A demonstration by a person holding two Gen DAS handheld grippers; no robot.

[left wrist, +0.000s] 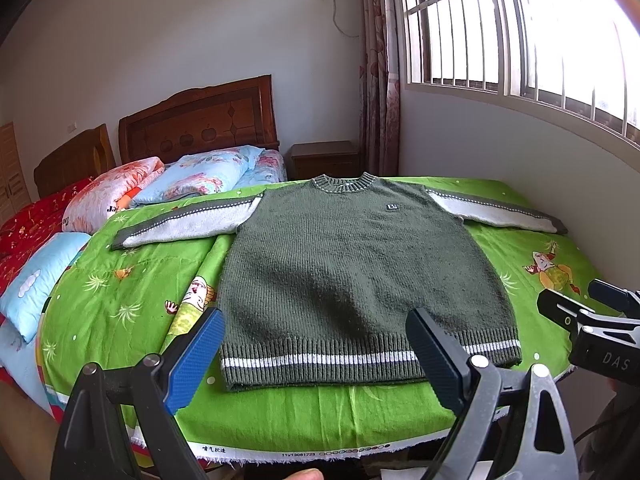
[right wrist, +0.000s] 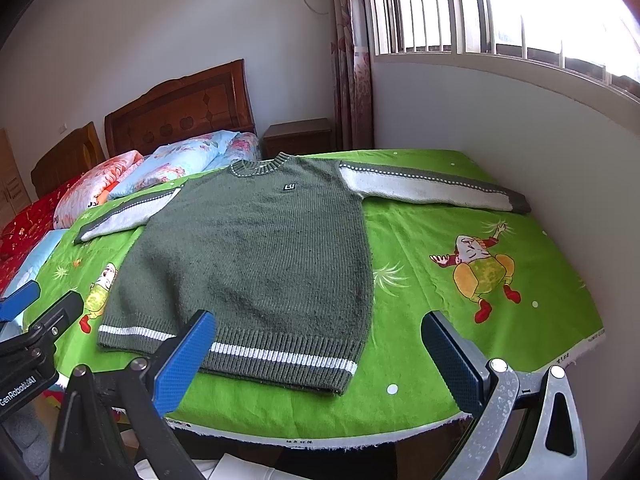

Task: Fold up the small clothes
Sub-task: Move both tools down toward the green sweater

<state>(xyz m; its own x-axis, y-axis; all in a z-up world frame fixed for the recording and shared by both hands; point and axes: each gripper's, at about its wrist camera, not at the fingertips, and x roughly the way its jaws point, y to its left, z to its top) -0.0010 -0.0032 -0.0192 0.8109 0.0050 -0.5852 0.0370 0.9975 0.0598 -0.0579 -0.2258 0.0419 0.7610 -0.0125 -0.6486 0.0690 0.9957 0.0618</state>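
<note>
A small dark green knitted sweater (left wrist: pixel 344 264) (right wrist: pixel 256 256) lies flat, front up, on a bright green cartoon-print sheet (left wrist: pixel 132 292) (right wrist: pixel 460 240). Its grey-and-white sleeves are spread out to both sides, and its striped hem faces me. My left gripper (left wrist: pixel 316 356) hovers open just in front of the hem with nothing between its blue pads. My right gripper (right wrist: pixel 320 356) is open too, over the hem's right corner and the sheet beside it. Each gripper shows at the edge of the other's view: the right gripper (left wrist: pixel 592 312) and the left gripper (right wrist: pixel 36 304).
Pillows (left wrist: pixel 108 196) and folded floral quilts (left wrist: pixel 208 172) lie on the bed at the left, before wooden headboards (left wrist: pixel 200 120). A wooden nightstand (left wrist: pixel 324 158) stands by the curtain. A white wall (right wrist: pixel 520 128) under a barred window runs along the sheet's right side.
</note>
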